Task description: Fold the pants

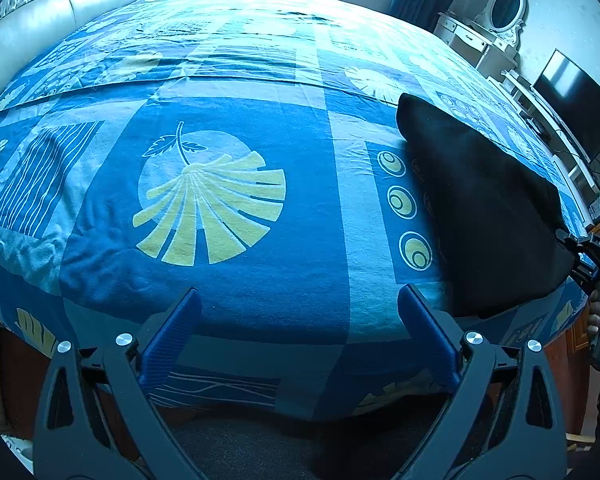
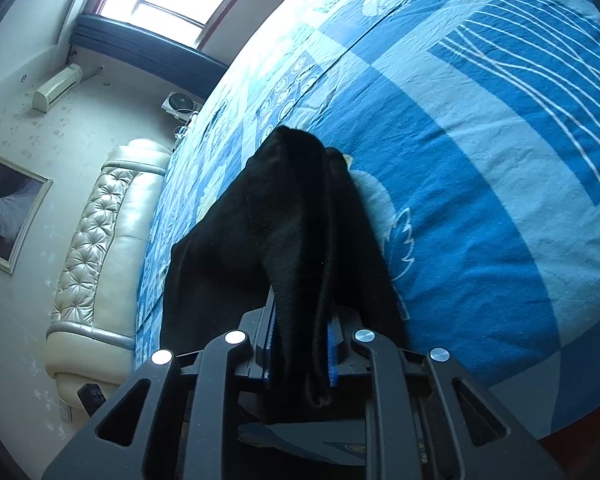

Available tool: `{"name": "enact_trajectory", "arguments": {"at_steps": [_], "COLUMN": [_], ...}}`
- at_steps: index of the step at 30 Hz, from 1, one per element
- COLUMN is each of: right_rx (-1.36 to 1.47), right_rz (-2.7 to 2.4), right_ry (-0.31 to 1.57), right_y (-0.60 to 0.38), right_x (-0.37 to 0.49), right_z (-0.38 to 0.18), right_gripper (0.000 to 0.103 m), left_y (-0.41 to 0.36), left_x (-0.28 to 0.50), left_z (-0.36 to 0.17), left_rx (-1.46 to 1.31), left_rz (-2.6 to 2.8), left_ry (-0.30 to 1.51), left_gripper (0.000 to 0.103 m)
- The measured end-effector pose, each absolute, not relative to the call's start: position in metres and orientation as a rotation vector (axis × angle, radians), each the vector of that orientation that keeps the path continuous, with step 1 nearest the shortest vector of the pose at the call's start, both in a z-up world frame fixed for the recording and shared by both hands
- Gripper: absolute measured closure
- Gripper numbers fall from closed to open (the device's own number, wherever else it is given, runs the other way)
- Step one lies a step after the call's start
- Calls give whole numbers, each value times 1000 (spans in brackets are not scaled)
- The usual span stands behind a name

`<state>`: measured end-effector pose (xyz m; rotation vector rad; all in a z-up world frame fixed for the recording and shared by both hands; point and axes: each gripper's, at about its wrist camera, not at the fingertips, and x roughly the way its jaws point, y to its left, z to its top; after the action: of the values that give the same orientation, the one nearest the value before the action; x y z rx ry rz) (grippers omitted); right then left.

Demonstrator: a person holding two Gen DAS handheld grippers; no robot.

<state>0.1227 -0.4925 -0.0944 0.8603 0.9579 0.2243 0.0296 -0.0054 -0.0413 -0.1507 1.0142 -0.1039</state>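
right gripper (image 2: 300,344) clamped tight on a bunch of the black pants (image 2: 296,216) | pants lifted at that end, the rest draped on the blue leaf-print bedspread (image 1: 236,280) near the bed's foot edge | left gripper (image 1: 300,332) spread wide, holding nothing, just over that same edge, beside the pants
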Motion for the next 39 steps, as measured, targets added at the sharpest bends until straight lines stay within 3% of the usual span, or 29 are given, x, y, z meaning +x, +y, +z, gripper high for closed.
{"name": "enact_trajectory", "arguments": {"at_steps": [7, 10, 14, 16, 21, 39], "right_rx": [884, 824, 867, 909, 1103, 1113], "right_rz": [178, 68, 37, 18, 74, 254], "right_ry": [945, 966, 953, 901, 691, 959], "right_y": [-513, -522, -546, -560, -585, -503], "right_x": [106, 97, 80, 70, 46, 86], "right_z": [-94, -90, -86, -75, -51, -107], "right_gripper": [83, 70, 67, 43, 27, 25], "left_y": [-9, -11, -15, -17, -25, -89], "left_x": [29, 27, 26, 26, 30, 79], "left_z": [-42, -41, -40, -39, -42, -79], "left_rx": [-143, -136, -137, -148, -250, -523], "left_rz": [-111, -120, -143, -160, -259, -461], "left_ry": [1018, 1016, 1015, 1015, 1044, 1125], "left_gripper": [4, 4, 4, 4, 4, 5]}}
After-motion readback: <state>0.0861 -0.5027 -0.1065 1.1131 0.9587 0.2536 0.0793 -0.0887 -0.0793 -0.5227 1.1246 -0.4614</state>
